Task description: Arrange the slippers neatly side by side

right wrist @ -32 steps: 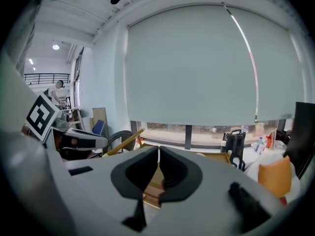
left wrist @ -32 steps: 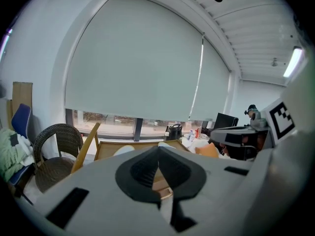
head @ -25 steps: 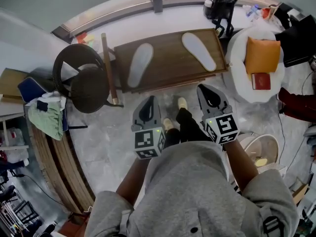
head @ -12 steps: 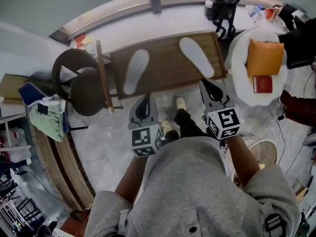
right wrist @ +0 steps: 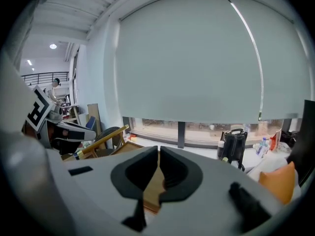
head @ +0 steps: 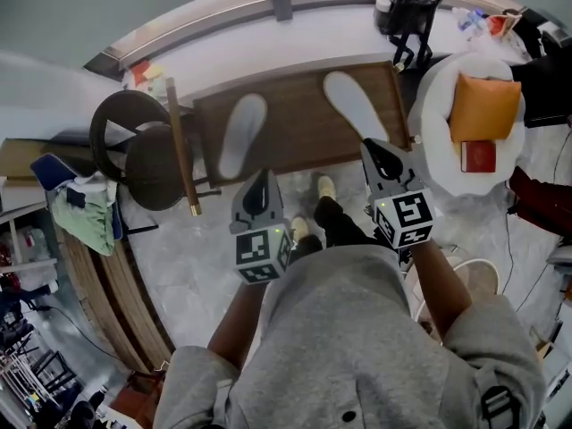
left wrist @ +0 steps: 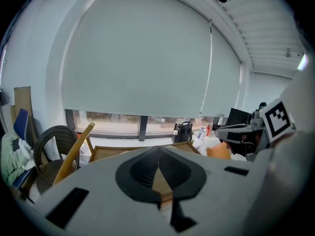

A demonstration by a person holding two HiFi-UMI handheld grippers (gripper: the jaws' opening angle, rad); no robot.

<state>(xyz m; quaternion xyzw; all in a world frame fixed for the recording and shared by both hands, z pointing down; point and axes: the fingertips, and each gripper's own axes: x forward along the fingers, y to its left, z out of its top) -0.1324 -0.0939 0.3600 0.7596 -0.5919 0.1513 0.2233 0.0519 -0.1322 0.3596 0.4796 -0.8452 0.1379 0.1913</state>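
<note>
Two pale grey slippers lie apart on the brown low table (head: 299, 130). The left slipper (head: 236, 135) points slightly right, and the right slipper (head: 354, 105) slants toward the far left. My left gripper (head: 262, 179) hangs shut and empty just short of the table's front edge, below the left slipper. The right gripper (head: 374, 148) is also shut and empty, at the table's front right corner near the right slipper's heel. In the left gripper view the jaws (left wrist: 158, 162) meet over the table top. The right gripper view shows its jaws (right wrist: 158, 157) pressed together too.
A dark wicker chair (head: 147, 155) and a leaning wooden pole (head: 179, 146) stand left of the table. On the right is a white seat (head: 438, 88) with an orange cushion (head: 484, 105) and a red book (head: 478, 156). A black bag (head: 407, 12) sits behind.
Both grippers have come closer to the table's front edge as the person stepped forward. The slippers have not moved on the table. Both grippers stay shut.
</note>
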